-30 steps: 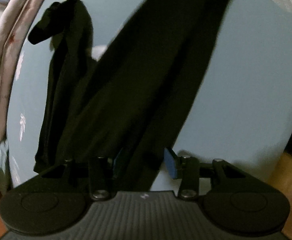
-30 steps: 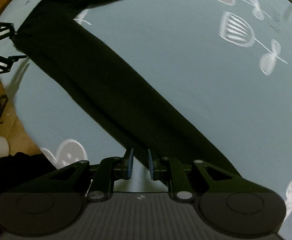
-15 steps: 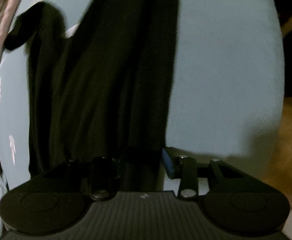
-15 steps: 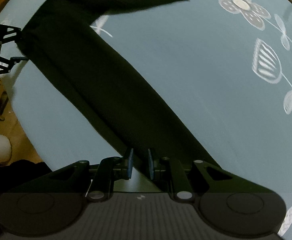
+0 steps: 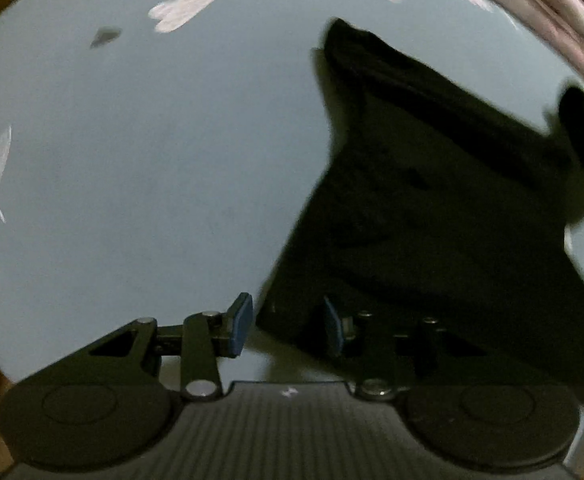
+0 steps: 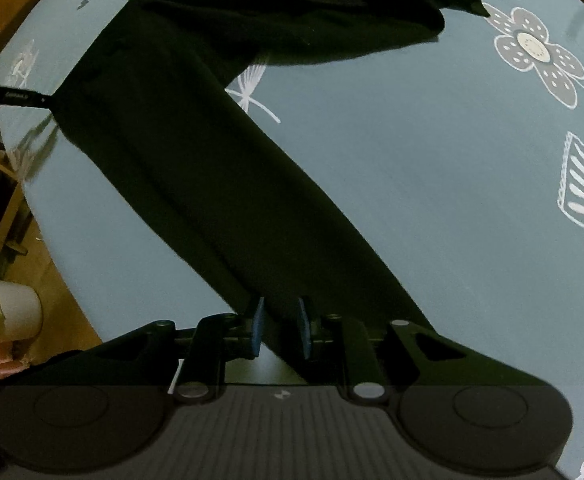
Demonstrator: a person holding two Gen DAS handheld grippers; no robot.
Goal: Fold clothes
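A black garment (image 6: 196, 152), plain, matte and long like a pair of trousers or leggings, lies spread on a blue-grey sheet (image 6: 412, 184) printed with white outline flowers, leaves and a dragonfly. In the right wrist view one long dark leg runs diagonally from between the fingers up and away to the left, where the cloth turns a corner and a second narrower length stretches off to the right, ending in a loose, crumpled tip near a large flower. No label, brand or writing can be read on the cloth. The right gripper (image 6: 280, 330) points down at the sheet with the near end of the leg between its blue-padded fingers; its fingers are parting slightly, and the pads stand just clear of the fabric. In the left wrist view, which is blurred, the garment (image 5: 432, 216) is a bunched, folded dark mass ahead and to the right of the fingers, with a rumpled end far right. The left gripper (image 5: 288, 326) has a corner of that fabric between its fingers, lying against the right pad while the left pad (image 5: 241, 322) stands clear of it with bare sheet (image 5: 152, 152) behind it. A white cup (image 6: 14, 312) stands on the wooden floor (image 6: 58, 312) left of the right fingers.
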